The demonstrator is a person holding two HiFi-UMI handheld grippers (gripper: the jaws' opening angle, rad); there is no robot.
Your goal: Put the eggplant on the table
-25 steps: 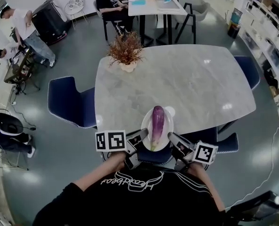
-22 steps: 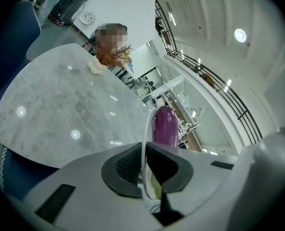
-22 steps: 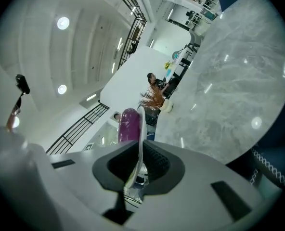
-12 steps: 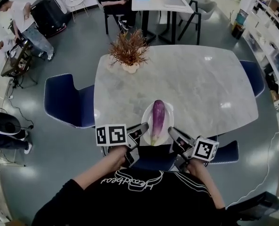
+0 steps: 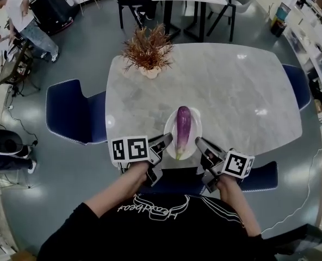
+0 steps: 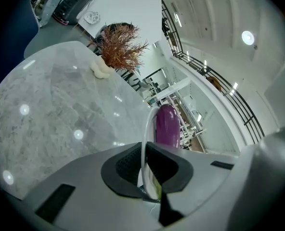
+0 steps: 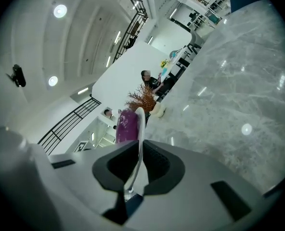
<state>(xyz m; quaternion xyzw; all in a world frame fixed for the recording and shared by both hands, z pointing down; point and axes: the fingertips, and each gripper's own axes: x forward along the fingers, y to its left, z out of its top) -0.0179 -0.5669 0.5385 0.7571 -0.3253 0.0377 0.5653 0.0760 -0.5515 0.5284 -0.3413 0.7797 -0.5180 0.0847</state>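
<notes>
The eggplant (image 5: 183, 129) lies on the white plate (image 5: 196, 125) with its long axis pointing away from the person and its stem end nearest, midway between the two grippers. The left gripper (image 5: 163, 143) has its fingers closed on the plate's near-left rim, and the right gripper (image 5: 200, 144) clamps the near-right rim. The plate is over the near edge of the bench (image 5: 242, 91); I cannot tell whether it rests there.

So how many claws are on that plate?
2. The left claw grips the plate's near-left rim; the right claw grips its near-right rim. None seem hidden.
</notes>
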